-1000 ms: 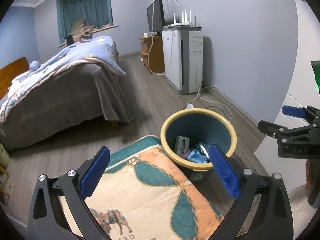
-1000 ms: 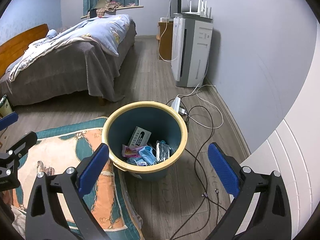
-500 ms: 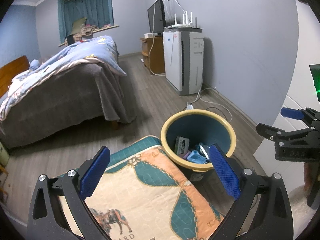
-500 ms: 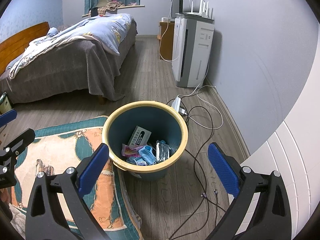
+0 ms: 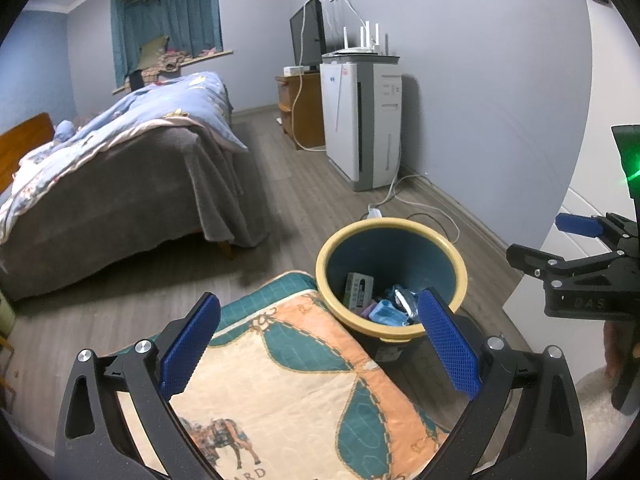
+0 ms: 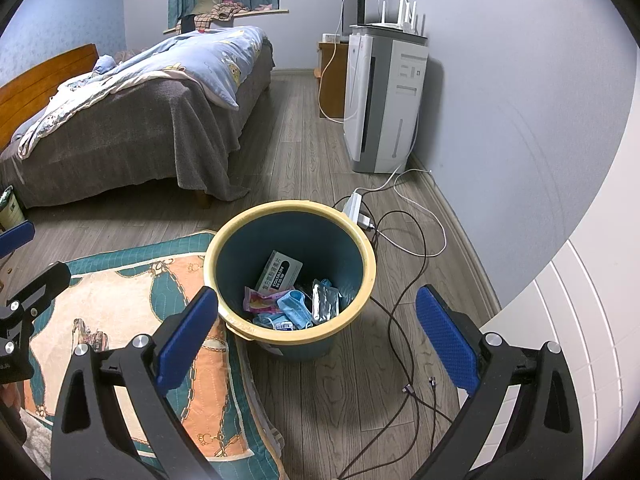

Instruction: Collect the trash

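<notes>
Trash-filled bin (image 6: 290, 264) on floor, beyond both wide-spread, empty pairs of fingers (image 6: 188, 330).

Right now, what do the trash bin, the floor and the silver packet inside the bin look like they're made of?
Trash bin: likely moulded plastic, matte teal wall with a smooth yellow rim. Floor: grey-brown wood-look planks with printed grain, laminate or wood, cannot tell which. Silver packet: probably foil or metallised film, crinkled and shiny.

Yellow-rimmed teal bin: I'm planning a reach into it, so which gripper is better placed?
Right, probably. The open right gripper looks down into the yellow-rimmed teal bin; the open left gripper sits over the patterned rug, bin off-centre.
</notes>
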Motion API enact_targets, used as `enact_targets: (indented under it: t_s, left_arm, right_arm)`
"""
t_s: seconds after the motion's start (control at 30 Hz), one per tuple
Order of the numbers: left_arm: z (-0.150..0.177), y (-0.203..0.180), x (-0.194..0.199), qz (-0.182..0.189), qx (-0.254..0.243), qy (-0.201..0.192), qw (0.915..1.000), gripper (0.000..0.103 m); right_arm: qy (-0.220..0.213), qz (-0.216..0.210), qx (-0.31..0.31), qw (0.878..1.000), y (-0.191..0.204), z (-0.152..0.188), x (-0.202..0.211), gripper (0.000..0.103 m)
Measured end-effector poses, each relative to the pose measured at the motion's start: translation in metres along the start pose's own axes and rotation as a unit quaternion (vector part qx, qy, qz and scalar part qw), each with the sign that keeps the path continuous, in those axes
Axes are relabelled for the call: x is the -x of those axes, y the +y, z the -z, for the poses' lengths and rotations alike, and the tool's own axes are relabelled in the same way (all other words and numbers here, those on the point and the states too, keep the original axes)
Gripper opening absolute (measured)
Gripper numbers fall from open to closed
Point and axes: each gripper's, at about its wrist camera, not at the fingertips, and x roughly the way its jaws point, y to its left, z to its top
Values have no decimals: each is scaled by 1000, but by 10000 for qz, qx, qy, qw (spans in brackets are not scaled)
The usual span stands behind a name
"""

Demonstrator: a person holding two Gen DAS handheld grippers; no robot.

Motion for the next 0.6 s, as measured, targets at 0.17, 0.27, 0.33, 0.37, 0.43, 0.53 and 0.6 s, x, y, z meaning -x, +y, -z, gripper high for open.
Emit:
enact_targets:
  t_s: [0.17,0.27,0.33,0.37,0.43,0.53,0.6]
  left_arm:
    - [0,-1,0,-12,-21,0,10000,98]
    - [0,0,0,-5,-8,-3,10000,98]
    - [0,0,-1,-11,0,-5,10000,98]
    - [0,-1,0,-7,0,-9,10000,98]
    - [0,-1,-1,-17,-1,-1,10000,98]
    - [0,-1,-1,-17,3,-1,10000,98]
    - [0,-1,-1,-7,17,5,10000,98]
  right_arm:
    - [4,-1,-3,10000,0,0,0,97]
    - [10,4,4,10000,0,0,0,97]
    - [10,3,3,10000,0,0,0,97]
    - [12,2,-1,10000,0,0,0,97]
    - [14,1,-3,10000,0,0,0,97]
    - [20,0,0,10000,0,-1,0,97]
    - [21,-2,-1,10000,-1,-1,0,97]
